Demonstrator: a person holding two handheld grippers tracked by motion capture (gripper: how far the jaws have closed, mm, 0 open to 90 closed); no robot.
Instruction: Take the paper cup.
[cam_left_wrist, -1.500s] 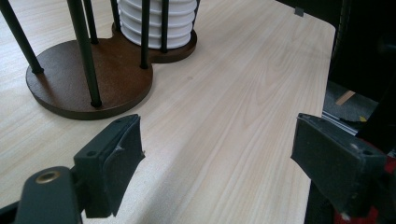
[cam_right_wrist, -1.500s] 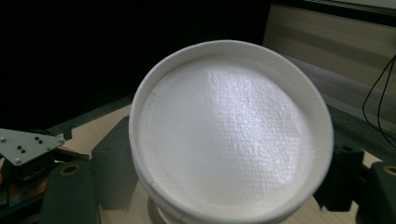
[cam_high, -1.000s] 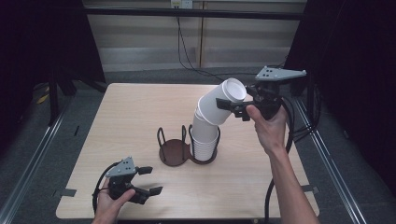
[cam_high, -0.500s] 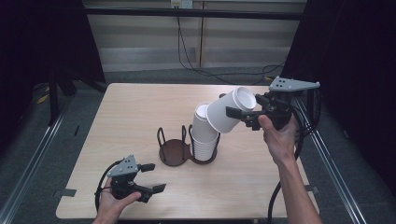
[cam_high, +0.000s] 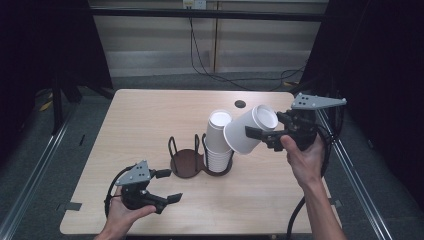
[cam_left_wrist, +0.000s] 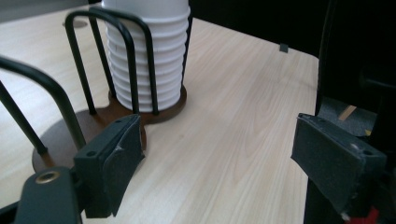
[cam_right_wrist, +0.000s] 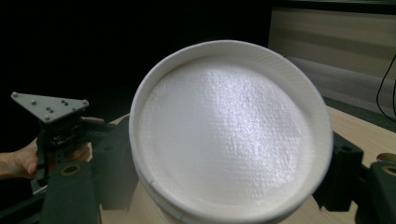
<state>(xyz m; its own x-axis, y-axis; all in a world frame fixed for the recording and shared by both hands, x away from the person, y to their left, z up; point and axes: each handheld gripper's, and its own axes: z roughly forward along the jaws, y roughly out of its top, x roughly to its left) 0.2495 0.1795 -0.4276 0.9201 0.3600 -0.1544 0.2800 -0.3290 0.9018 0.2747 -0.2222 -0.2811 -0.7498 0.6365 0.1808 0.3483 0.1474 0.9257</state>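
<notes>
The worktop (cam_high: 150, 120) is pale wood, and near its middle stands the holder (cam_high: 187, 162), a dark base with black wire loops in two bays; every place below is told from it. The bay on the holder's right carries the stack (cam_high: 218, 145) of white cups, nested upright inside the wire loops and rising above them. The bay on its left has only its brown disc.

Up and to the right of the holder, above the worktop and just beside the top of the stack, is the cup (cam_high: 250, 129). It lies tipped on its side, with its base toward the stack and its rim end toward the right gripper (cam_high: 265, 136), whose jaws clamp it on both sides. In the right gripper view the cup (cam_right_wrist: 231, 135) sits between the two black jaws, one at each flank.

In front of the holder and to its left, low over the worktop's near edge, is the left gripper (cam_high: 167, 186). Its jaws stand wide apart with nothing between them. In the left gripper view they frame the holder (cam_left_wrist: 93, 116) and the stack (cam_left_wrist: 149, 56), which are near but not touched.
</notes>
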